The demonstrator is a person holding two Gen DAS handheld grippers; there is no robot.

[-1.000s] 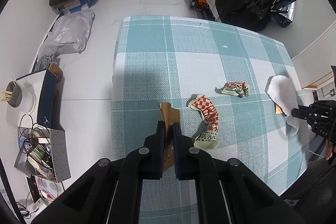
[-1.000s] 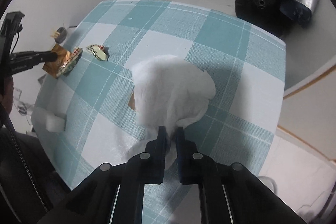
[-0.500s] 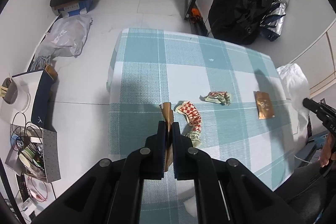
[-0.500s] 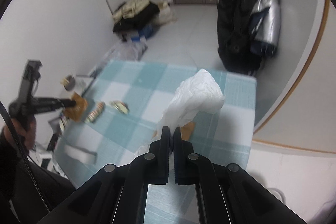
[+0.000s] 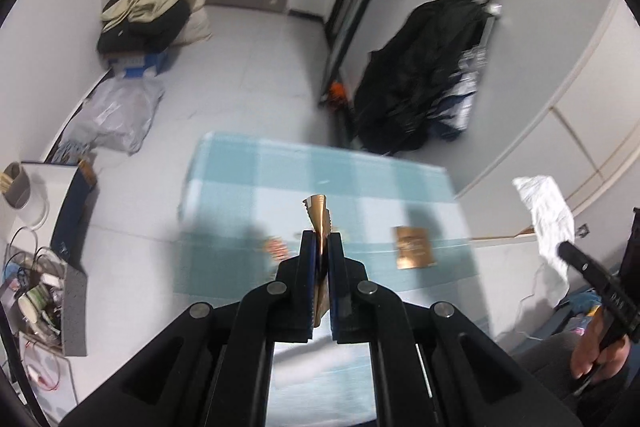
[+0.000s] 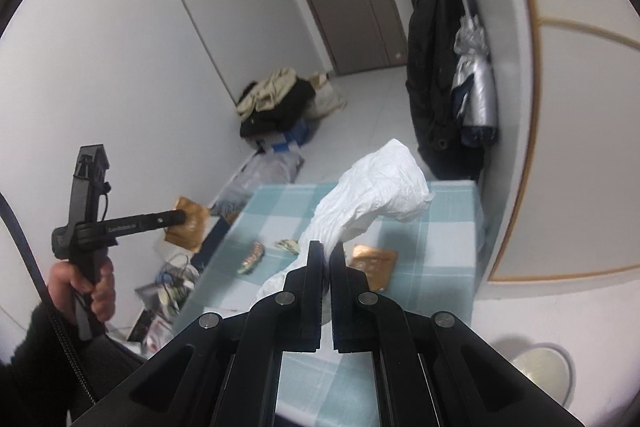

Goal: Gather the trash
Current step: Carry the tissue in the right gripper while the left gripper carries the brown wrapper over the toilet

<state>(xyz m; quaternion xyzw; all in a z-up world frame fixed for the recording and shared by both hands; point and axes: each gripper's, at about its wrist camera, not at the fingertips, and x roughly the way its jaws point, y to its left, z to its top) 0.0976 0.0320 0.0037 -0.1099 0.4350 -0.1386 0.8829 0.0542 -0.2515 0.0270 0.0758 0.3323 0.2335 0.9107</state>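
Observation:
My left gripper [image 5: 321,241] is shut on a copper-brown foil wrapper [image 5: 318,215], held in the air above the teal checked table [image 5: 248,163]; the same wrapper [image 6: 188,223] shows at the left gripper's tip in the right wrist view. My right gripper [image 6: 327,251] is shut on a white plastic bag [image 6: 376,195] that hangs lifted off the table [image 6: 452,223]; the bag [image 5: 546,215] also appears far right in the left wrist view. On the cloth lie a second copper wrapper [image 6: 372,259], a red checked wrapper [image 6: 251,258] and a small crumpled wrapper [image 6: 287,245].
Clothes piled on a box [image 5: 148,23] and a grey plastic bag [image 5: 116,115] lie on the floor past the table. A black coat [image 5: 424,83] hangs on the right. Boxes with cables [image 5: 40,291] stand on the left. A round bin [image 6: 540,367] sits at the table's near right.
Both grippers rose off the table and tilted up. The brown wrapper lifted with the left one; the white bag lifted with the right, uncovering a second copper wrapper on the cloth.

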